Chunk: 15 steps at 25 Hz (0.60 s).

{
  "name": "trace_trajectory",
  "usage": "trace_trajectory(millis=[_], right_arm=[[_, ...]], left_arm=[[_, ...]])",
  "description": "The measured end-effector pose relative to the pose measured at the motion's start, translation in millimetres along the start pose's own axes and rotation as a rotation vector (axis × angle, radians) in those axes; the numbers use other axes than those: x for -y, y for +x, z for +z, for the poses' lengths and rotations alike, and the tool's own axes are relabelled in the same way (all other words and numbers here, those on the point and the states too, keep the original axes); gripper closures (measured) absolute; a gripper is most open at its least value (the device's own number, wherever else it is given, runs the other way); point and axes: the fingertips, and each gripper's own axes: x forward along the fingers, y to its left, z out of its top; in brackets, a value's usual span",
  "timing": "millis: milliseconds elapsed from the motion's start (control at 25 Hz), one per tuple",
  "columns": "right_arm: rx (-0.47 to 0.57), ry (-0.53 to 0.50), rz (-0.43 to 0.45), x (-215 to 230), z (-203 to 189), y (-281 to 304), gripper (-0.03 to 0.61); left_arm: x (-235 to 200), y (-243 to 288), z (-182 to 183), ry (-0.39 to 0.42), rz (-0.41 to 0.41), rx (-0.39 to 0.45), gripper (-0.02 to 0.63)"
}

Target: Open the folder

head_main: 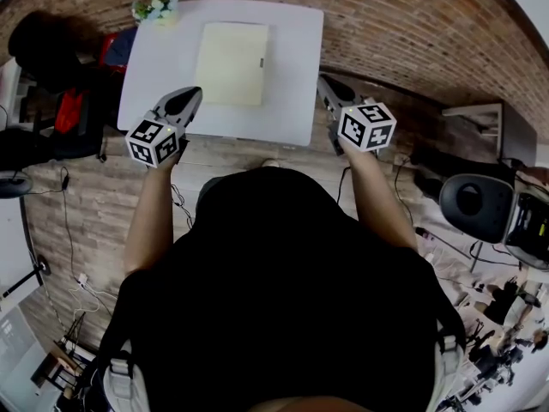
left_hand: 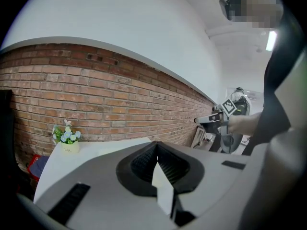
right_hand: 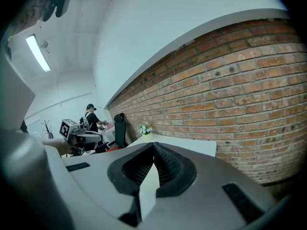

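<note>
Person: black top (head_main: 274,299) fills the near part of the head view, with both forearms reaching forward.
Left gripper (head_main: 190,94): jaws clenched tip to tip with nothing between them. It sits over the near left part of the table, apart from the folder.
Right gripper (head_main: 324,82): jaws also pressed together and empty. It is just beside the table's right edge, apart from the folder.
Folder (head_main: 232,63): pale yellow and closed, lying flat on the far middle of the table, ahead of both grippers and between them.
Table (head_main: 163,67): white with rounded corners.
Flowers (head_main: 155,7): small pot at the table's far left corner.
Wall (left_hand: 96,95): red brick, behind the table.
Chair (head_main: 43,41): black, left of the table.
</note>
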Motion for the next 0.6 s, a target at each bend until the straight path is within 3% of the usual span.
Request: trace_trajectory(millis=[600], right_arm=[[-0.012, -0.007, 0.028, -2.9, -2.5, 5.2, 0.554]], left_arm=[[8.3, -3.9, -1.2, 0.002, 0.014, -0.003, 0.601]])
